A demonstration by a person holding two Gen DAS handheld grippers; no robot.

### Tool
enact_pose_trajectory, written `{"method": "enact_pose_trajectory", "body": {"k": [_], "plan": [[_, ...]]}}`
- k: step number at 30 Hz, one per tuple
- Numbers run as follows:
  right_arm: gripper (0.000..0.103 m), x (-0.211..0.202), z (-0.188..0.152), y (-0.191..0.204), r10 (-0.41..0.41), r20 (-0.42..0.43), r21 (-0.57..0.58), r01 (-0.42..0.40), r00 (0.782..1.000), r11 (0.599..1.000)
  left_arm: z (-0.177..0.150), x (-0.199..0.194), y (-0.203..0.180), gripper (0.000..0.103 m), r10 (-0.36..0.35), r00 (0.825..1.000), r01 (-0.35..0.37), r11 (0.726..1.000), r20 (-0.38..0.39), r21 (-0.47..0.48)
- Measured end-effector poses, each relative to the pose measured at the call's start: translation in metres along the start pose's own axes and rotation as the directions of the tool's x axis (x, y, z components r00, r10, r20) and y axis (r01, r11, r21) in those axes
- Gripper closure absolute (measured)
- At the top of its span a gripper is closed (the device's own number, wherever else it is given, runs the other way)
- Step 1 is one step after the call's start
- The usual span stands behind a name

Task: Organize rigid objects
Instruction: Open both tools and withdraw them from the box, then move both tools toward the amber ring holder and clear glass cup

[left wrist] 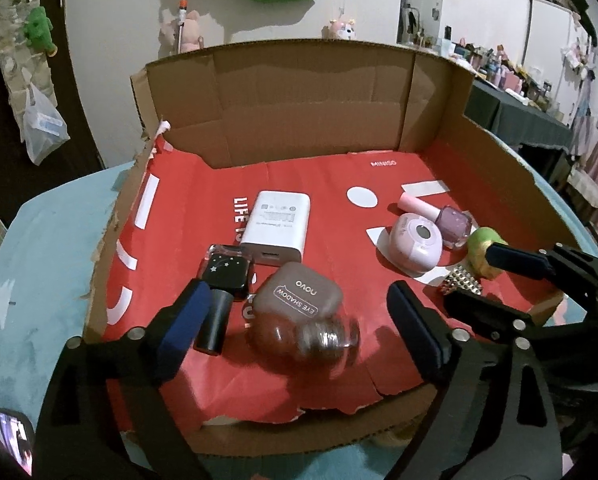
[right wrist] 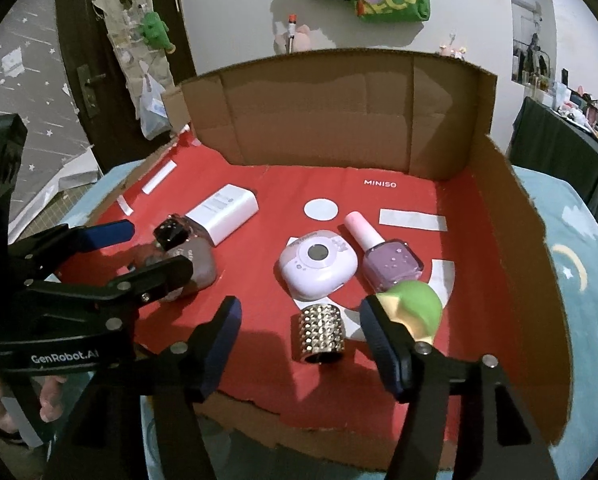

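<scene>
Rigid objects lie in two clusters on the red printed paper lining of a shallow corrugated cardboard tray [right wrist: 531, 248]. Left cluster: a rounded brown eye-shadow case [left wrist: 299, 294], a blurred clear glass bottle [left wrist: 311, 340] in front of it, a black square nail-polish bottle [left wrist: 223, 276] with a cylindrical cap, and a white rectangular charger [left wrist: 279, 226]. Right cluster: a glossy lilac rounded-square case [right wrist: 318, 264], a lilac nail-polish bottle [right wrist: 387, 258] with a pink cap, a rhinestone-studded metal cylinder [right wrist: 322, 334], and a smooth green-and-cream dome [right wrist: 415, 310], partly hidden by a finger. The left gripper [left wrist: 299, 316] has its fingers wide apart astride the glass bottle, no pad touching it. The right gripper [right wrist: 301, 348] has its fingers about half apart, flanking the studded cylinder without contact. A pale blue cloth [left wrist: 39, 280] lies under the tray
</scene>
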State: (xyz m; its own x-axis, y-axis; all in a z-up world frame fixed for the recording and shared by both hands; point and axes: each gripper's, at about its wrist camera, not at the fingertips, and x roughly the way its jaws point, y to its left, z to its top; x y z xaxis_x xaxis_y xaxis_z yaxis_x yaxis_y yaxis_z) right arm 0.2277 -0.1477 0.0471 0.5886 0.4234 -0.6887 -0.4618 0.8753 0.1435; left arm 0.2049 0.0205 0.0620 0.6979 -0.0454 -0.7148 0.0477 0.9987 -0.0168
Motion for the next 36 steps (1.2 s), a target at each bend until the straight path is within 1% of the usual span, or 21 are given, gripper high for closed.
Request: {"method": "enact_pose_trajectory", "body": {"k": [1, 2, 6, 8, 13, 17, 19, 22, 30, 36], "plan": [[0.033, -0.003, -0.001, 0.001, 0.001, 0.005, 0.001, -0.001, 1.0, 1.0, 0.0, -0.002, 0.001, 0.007, 0.0, 1.0, 0.0, 1.0, 0.005, -0.004], [0.031, -0.005, -0.002, 0.001, 0.001, 0.01, 0.001, -0.001, 1.0, 1.0, -0.001, -0.004, 0.001, 0.006, 0.0, 1.0, 0.0, 1.0, 0.008, -0.006], [0.028, -0.017, -0.007, 0.003, -0.006, 0.031, -0.011, 0.007, 0.999, 1.0, -0.002, -0.011, 0.003, 0.006, 0.008, 1.0, -0.008, 1.0, 0.02, -0.009], [0.023, -0.023, -0.009, 0.003, -0.003, 0.045, -0.012, 0.003, 0.999, 1.0, -0.003, -0.015, 0.002, 0.006, 0.015, 0.999, -0.015, 1.0, 0.028, -0.007], [0.016, -0.037, -0.013, 0.006, 0.006, 0.075, -0.022, -0.005, 0.997, 1.0, -0.005, -0.027, 0.001, 0.0, 0.022, 0.998, -0.022, 1.0, 0.052, -0.007], [0.006, -0.049, -0.017, 0.009, 0.017, 0.103, -0.028, -0.014, 0.995, 1.0, -0.007, -0.035, 0.0, 0.0, 0.019, 0.998, -0.018, 1.0, 0.062, -0.007], [0.005, -0.055, -0.019, 0.009, 0.021, 0.115, -0.026, -0.018, 0.993, 0.999, -0.008, -0.039, 0.0, 0.0, 0.015, 0.998, -0.014, 1.0, 0.066, -0.008], [0.001, -0.063, -0.022, 0.009, 0.033, 0.13, -0.018, -0.031, 0.991, 0.999, -0.011, -0.045, -0.002, 0.0, 0.007, 0.997, -0.006, 1.0, 0.072, -0.007], [0.0, -0.075, -0.032, 0.008, 0.051, 0.15, -0.001, -0.052, 0.987, 0.999, -0.021, -0.065, -0.004, 0.0, -0.01, 0.996, 0.011, 1.0, 0.087, -0.01], [0.0, -0.082, -0.04, 0.008, 0.063, 0.152, 0.008, -0.065, 0.986, 0.998, -0.032, -0.08, -0.007, 0.0, -0.008, 0.996, 0.008, 1.0, 0.091, 0.0]]}}
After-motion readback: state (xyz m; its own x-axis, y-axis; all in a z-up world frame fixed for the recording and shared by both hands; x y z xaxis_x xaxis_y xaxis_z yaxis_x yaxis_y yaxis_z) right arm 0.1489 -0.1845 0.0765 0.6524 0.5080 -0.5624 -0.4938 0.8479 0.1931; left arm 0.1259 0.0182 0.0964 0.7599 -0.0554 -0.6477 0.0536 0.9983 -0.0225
